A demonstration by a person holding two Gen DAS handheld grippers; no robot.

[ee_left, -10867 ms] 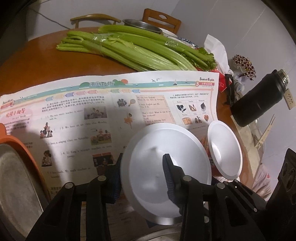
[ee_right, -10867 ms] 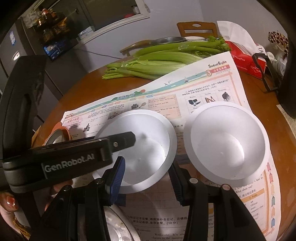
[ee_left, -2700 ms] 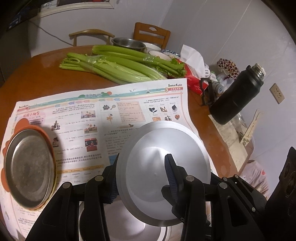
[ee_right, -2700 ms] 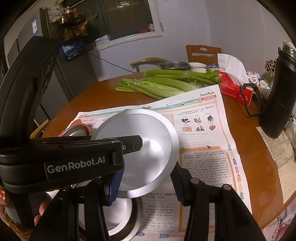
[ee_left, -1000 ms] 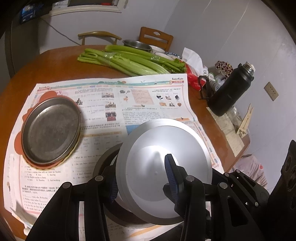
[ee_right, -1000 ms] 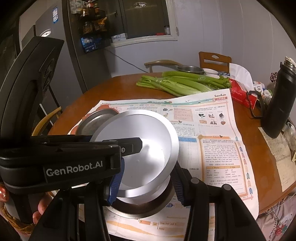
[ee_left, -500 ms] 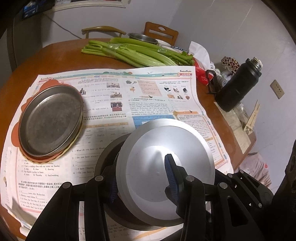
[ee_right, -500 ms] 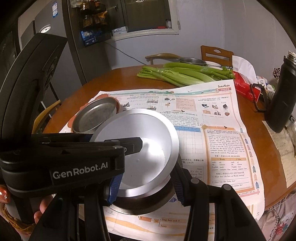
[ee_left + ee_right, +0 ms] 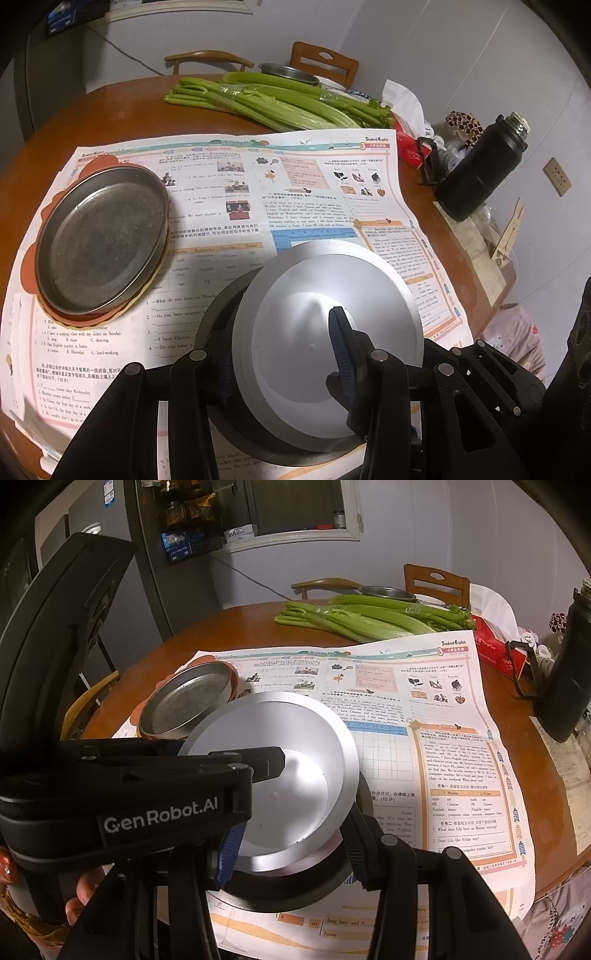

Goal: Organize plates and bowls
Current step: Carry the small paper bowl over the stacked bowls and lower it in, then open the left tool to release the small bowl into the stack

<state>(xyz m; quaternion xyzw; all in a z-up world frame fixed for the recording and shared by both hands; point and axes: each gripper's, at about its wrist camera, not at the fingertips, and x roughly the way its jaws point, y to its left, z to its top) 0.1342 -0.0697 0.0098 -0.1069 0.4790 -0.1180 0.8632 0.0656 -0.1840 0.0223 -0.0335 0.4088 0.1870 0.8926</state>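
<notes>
My left tongs (image 9: pixel 284 354) pinch the white bowl's (image 9: pixel 325 332) rim over the dark dish (image 9: pixel 295 890); right tongs (image 9: pixel 291 849) gape round it (clamped on nothing). A tilt could skid it onto the bench (image 9: pixel 110 107).

"GenRobot.AI" on left gripper (image 9: pixel 280 760); "Student English" on newspaper (image 9: pixel 454 642).

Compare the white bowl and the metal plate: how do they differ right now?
The white bowl is deep, matte and clean-looking; the metal plate is shallow, grey and dull. The bowl is tilted, pinched at its rim by the left gripper over a dark dish; the plate lies flat on an orange mat, ungripped. Both are round and sit over the newspaper.
</notes>
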